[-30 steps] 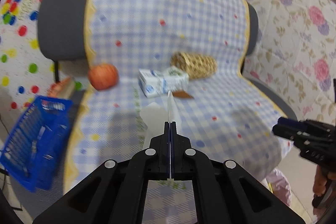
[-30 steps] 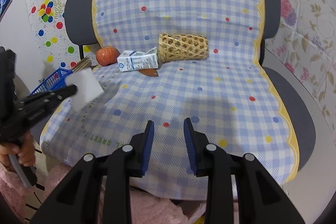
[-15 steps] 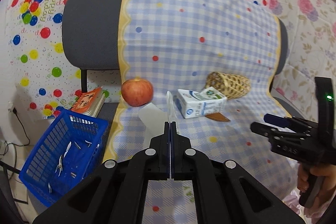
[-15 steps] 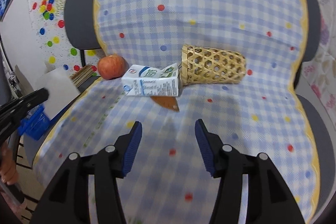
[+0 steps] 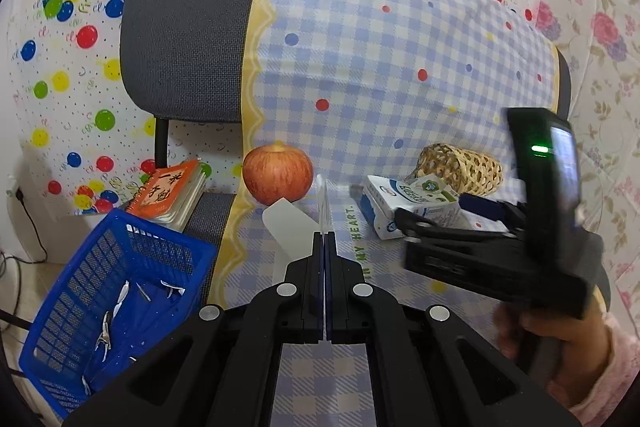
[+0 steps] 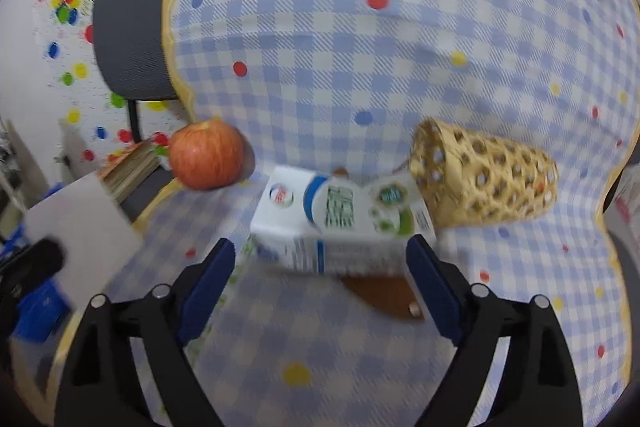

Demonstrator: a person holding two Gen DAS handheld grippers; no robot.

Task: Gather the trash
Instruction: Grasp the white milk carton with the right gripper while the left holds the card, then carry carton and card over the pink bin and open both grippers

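Right wrist view shows the right hand-held gripper (image 6: 320,267) opening wide around the milk carton (image 6: 340,223) lying on the chair beside the apple (image 6: 206,155), not yet pinching it, while the left hand-held gripper (image 5: 323,239) clamps a white card (image 5: 286,227), so squeezing shut comes next.

One apple (image 5: 277,174), centre of the left wrist frame. One milk carton (image 6: 340,227), lying on its side mid-frame in the right wrist view. One woven bamboo holder (image 6: 486,179), on its side, to the carton's right. One brown flat piece (image 6: 384,293) under the carton's near edge; kind unclear. One white card (image 5: 289,229). One blue plastic basket (image 5: 116,291), lower left, holding several small scraps, too small to count. One orange spiral notebook (image 5: 168,189). One checked cloth (image 5: 380,59) over one chair (image 5: 188,27). Two grippers.
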